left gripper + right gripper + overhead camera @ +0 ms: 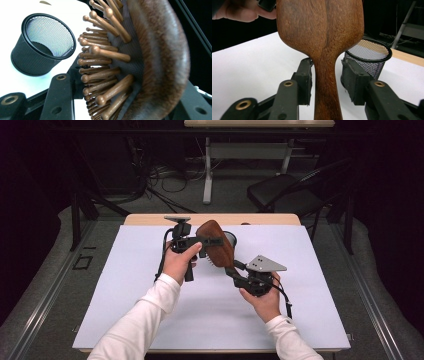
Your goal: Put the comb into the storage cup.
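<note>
Wooden hairbrush (216,243) beside the mesh cup (42,45): left gripper (200,241) pinches its head; bristles (102,63) face that camera. Right gripper (327,80) jaws stand spread around the handle.

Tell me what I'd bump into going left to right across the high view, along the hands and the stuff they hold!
Left hand → left claw, shut on the head of the wooden hairbrush → grey three-cornered plate on the right gripper → right hand just below it.
</note>
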